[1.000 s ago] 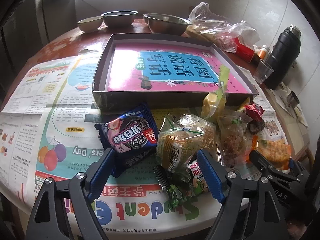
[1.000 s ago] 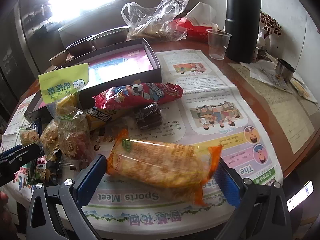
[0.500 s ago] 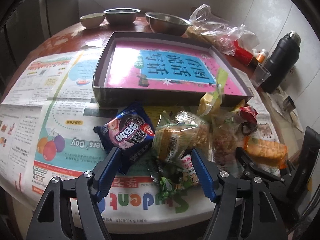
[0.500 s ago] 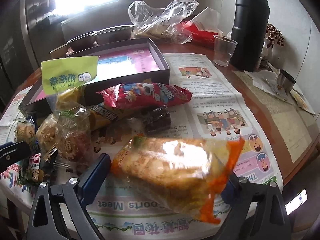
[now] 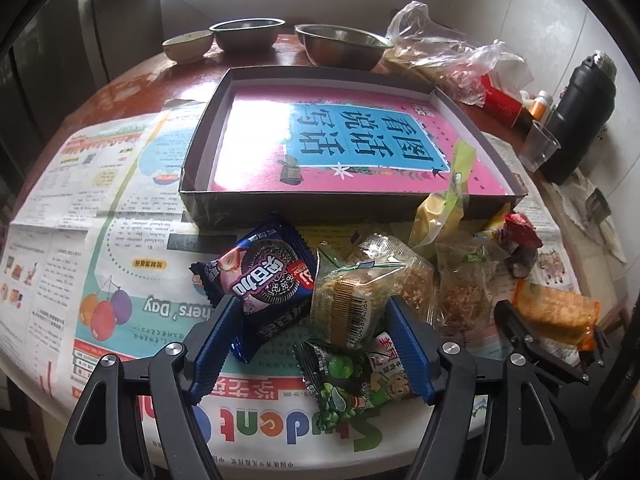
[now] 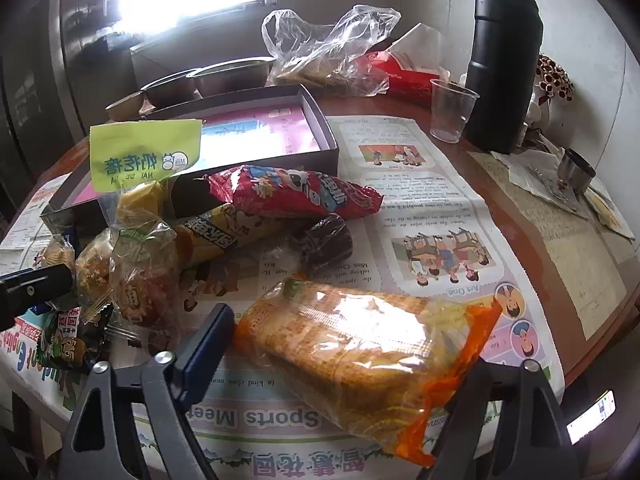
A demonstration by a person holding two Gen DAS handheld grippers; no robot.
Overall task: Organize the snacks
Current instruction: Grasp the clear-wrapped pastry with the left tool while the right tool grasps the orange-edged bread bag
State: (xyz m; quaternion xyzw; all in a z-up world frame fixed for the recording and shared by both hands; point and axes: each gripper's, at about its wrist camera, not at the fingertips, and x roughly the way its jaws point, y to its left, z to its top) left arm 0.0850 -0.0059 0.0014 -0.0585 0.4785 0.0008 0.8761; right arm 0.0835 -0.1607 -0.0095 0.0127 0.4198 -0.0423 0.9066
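The right gripper [image 6: 340, 360] has just been closing and now clamps the orange cracker pack [image 6: 360, 360], lifted at the table's near right; light, crinkly, brittle inside, so grip its middle gently. The left gripper [image 5: 312, 344] stands open, straddling the cookie packet [image 5: 264, 276] and clear-wrapped cake [image 5: 356, 292] near the empty box [image 5: 200, 152].

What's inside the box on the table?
Inside the box only a pink and blue printed sheet shows, no snacks. A yellow bag in front covers one near corner.

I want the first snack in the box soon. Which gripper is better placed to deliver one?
Right, probably. The right gripper has just been closing around the orange cracker pack, which looks gripped. The left gripper only straddles several packets; the box holds no snacks yet.
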